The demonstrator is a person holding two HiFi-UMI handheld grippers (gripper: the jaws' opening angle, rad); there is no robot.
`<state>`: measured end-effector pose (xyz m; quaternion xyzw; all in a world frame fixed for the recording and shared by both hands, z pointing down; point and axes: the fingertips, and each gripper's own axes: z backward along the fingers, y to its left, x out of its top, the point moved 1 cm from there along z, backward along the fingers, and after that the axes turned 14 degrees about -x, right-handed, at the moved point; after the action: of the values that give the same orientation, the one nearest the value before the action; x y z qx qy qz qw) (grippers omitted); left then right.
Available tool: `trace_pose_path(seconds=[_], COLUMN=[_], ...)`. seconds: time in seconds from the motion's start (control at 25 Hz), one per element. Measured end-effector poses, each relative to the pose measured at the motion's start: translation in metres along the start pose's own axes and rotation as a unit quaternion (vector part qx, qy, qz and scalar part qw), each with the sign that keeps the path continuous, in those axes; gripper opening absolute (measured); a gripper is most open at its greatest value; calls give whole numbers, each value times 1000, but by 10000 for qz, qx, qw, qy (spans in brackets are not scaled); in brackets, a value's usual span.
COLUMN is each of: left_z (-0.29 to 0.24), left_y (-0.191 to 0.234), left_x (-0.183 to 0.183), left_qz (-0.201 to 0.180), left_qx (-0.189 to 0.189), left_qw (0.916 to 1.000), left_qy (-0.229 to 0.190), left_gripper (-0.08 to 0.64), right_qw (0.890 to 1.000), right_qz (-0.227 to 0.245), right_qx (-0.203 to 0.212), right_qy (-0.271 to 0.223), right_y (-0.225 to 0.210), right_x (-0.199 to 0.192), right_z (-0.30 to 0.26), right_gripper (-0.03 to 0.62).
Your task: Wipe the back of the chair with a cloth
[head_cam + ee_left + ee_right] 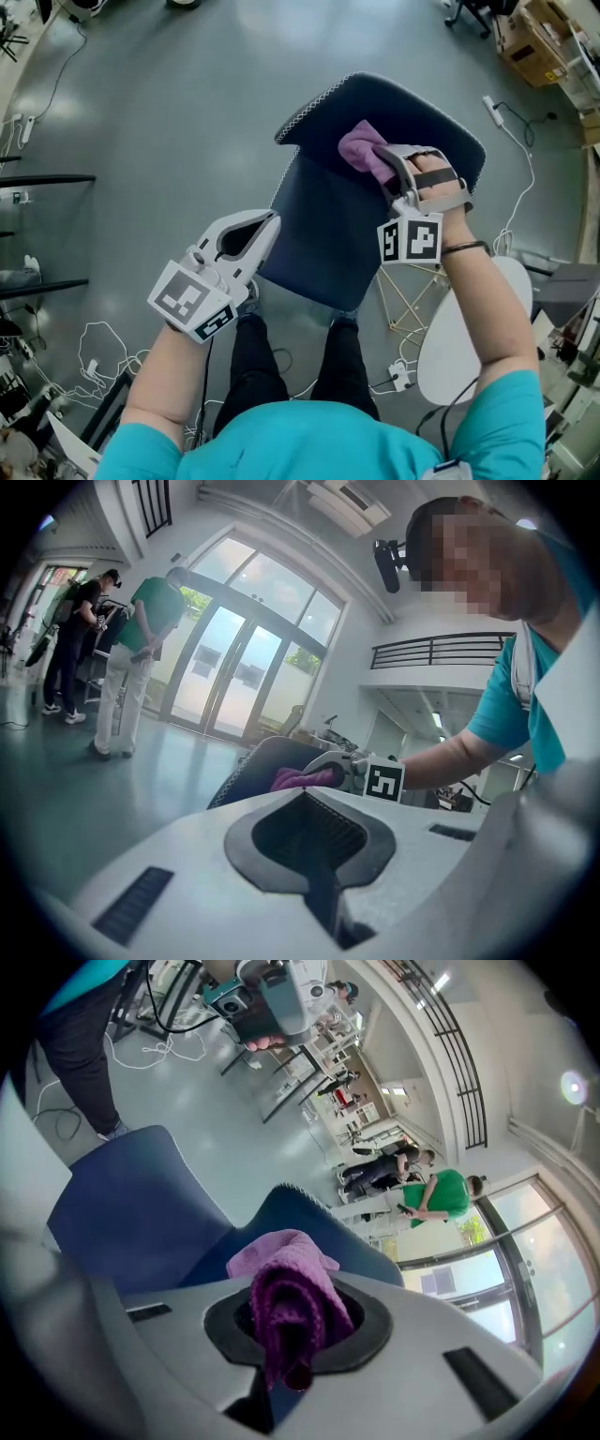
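Now, one cloth (356, 145) on one chair (319, 239).
Right tool (382, 161) clamps the cloth against its back; left tool (270, 223), closed empty, beside the seat.

The cloth (361, 148) lies against the back of the chair (319, 234), toward its right side, pinched in the right claw (392, 167). The left claw (265, 228) sits at the chair's left seat edge, with nothing in it. A surface (469, 347) stands right of the chair. A power strip (494, 109) lies on the floor (169, 112) behind the chair, to its right.
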<state>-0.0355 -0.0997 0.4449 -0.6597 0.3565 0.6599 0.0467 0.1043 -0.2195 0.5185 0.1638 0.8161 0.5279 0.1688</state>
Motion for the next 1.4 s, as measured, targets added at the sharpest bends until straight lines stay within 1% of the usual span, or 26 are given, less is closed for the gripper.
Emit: trace_pose_path(seconds=[0.16,0.24,0.36,0.44,0.68,1.0,1.28,1.4], left_z=[27,38,54,62,80,83,80,79], left_y=[20,27,34,36,43,41,38,35], left_x=[-9,-14,-20,-25,-40,-48,-52,-51], left_qz=[75,107,161,200,352,432,434,439], left_qx=[167,222,280,301,382,366,340,329], left_qw=[9998,9997,9994,9993,9986,9983,9984,9984], left_qy=[-32,-53,-76,-85,-111,-129,-106,-111], left_gripper=[5,5,5,5,5,5,5,5], right_qw=[9971,9940,9902,9888,9879,9873,9888,9911], right_qz=[348,577,837,964,1272,1445,1426,1267], right_qx=[199,295,388,403,370,263,212,260], right_qy=[-650,-881,-1052,-1070,-811,-605,-380,-323], right_y=[23,37,55,64,78,81,80,78], right_x=[66,91,117,126,121,106,91,89], right_z=[-32,-46,-66,-78,-105,-116,-118,-116], right_gripper=[54,54,54,54,54,54,55,55])
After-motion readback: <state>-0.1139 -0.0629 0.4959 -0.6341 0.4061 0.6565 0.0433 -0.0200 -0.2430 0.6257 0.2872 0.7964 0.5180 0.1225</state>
